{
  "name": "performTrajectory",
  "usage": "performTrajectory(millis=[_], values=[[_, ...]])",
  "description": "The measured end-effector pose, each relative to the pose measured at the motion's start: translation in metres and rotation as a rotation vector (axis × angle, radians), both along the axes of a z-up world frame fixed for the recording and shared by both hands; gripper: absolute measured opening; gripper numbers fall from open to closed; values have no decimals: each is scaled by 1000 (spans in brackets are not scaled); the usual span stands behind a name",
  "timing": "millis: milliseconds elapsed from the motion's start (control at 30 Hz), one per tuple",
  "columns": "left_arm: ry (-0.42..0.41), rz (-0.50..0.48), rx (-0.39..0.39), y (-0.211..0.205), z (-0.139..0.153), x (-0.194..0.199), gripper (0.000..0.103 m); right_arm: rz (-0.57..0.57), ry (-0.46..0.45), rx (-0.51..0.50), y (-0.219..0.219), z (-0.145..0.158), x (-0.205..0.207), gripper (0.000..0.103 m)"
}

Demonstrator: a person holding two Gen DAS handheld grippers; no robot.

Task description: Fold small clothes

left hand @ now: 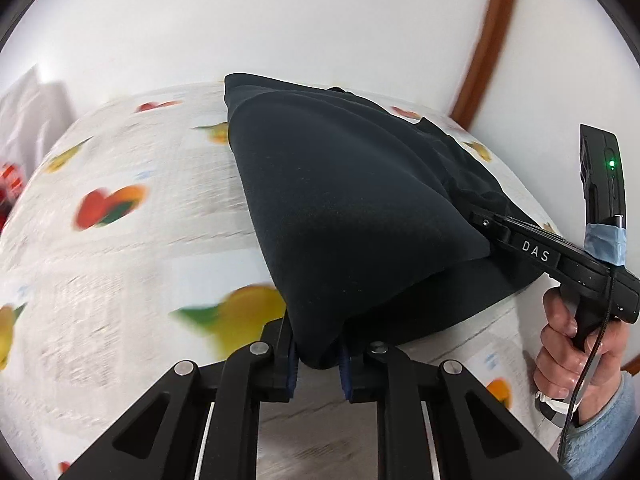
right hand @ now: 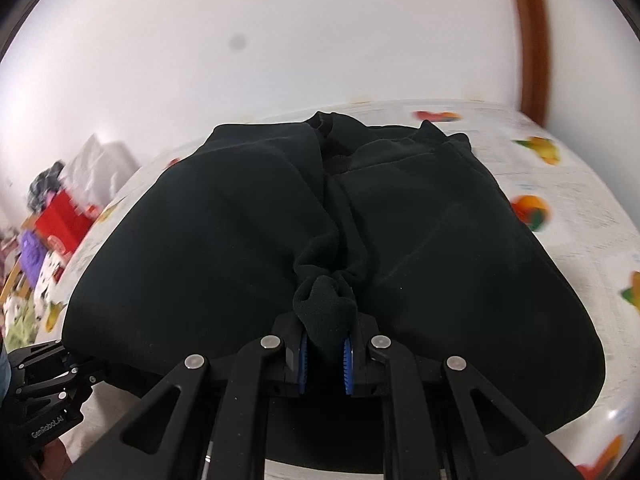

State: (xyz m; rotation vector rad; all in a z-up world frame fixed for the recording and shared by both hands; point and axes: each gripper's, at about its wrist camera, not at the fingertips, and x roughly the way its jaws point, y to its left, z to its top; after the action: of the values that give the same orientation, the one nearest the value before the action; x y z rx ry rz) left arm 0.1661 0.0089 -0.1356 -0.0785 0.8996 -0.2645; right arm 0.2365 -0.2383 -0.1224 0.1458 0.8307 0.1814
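A black garment [left hand: 352, 200] lies on a table covered with a fruit-print cloth [left hand: 132, 184]. My left gripper [left hand: 318, 354] is shut on the garment's near corner and lifts it off the table. My right gripper [right hand: 325, 354] is shut on a bunched fold of the same garment [right hand: 256, 232] at its near edge. In the left wrist view the right gripper [left hand: 482, 226] reaches into the garment's right side, its fingertips hidden by the fabric. In the right wrist view the left gripper [right hand: 74, 362] shows at the lower left, under the garment's edge.
A white wall stands behind the table, with a brown wooden frame [left hand: 484, 40] at the right. A pile of coloured things, with a red box [right hand: 64, 220], lies beyond the table's left side. The person's hand [left hand: 572, 344] holds the right gripper's handle.
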Motion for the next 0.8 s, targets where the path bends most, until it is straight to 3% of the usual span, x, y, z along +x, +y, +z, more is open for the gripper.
performTrajectory(millis=[167,367,467,533,567,800], values=[[6,58,2,47,0,-26,16,96,-1,23,53,-2,-4,13],[12,47,-48,77,-2,-48,22,123,-20,80,63,4,-25,17],[-6,29,-51,77,0,-52,31,105,-40,132,55,12,-31,32],[-18,24,-34,72,0,-51,46,96,-48,130,53,13,-27,43],[-17,24,-23,67,0,-48,55,94,-47,126,54,12,-26,43],[6,36,43,41,-10,-20,57,60,9,140,78,-1,1,40]])
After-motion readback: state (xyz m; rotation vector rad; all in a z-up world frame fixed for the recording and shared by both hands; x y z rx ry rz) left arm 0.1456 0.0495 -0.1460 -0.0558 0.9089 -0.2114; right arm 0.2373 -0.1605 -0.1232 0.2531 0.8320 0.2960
